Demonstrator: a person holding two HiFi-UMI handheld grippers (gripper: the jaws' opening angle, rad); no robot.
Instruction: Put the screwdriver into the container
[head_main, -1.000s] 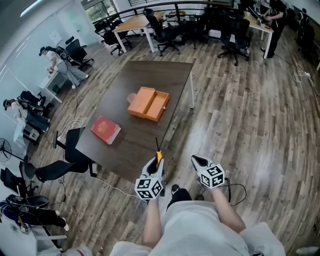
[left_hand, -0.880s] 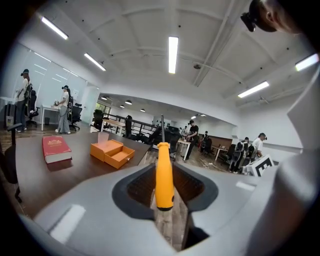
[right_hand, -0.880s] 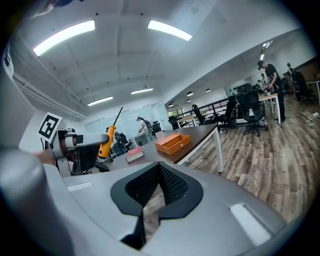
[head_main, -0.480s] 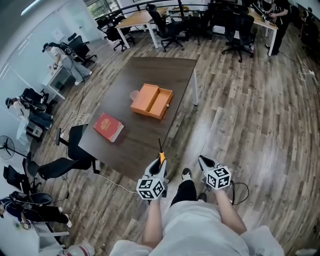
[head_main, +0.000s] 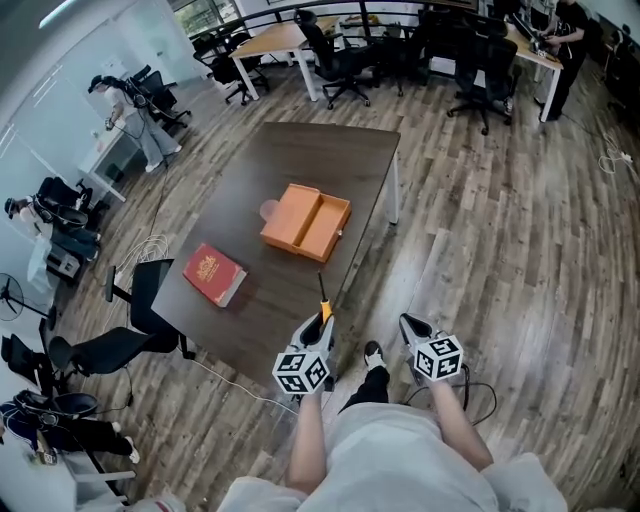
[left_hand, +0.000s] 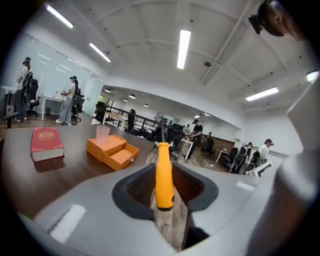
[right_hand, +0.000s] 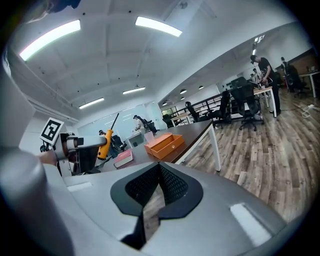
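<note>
The left claw (head_main: 320, 325) grips the screwdriver (left_hand: 163, 172) by its orange handle, likely the best hold: light, rigid, somewhat slick. The right claw (right_hand: 158, 175) is closed, empty.

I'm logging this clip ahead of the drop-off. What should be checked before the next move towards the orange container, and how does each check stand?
1. Screwdriver secured: ok. The left gripper has its jaws closed on the orange handle, shaft pointing forward.
2. Container open: ok. Its tray faces up on the table and nothing shows inside.
3. Tip over the container: not ok. The container lies ahead, farther in on the table.
4. Approach unobstructed: ok. The red book lies off to the left, apart from the container.
5. Right gripper free: ok. Its jaws are together on nothing.
</note>
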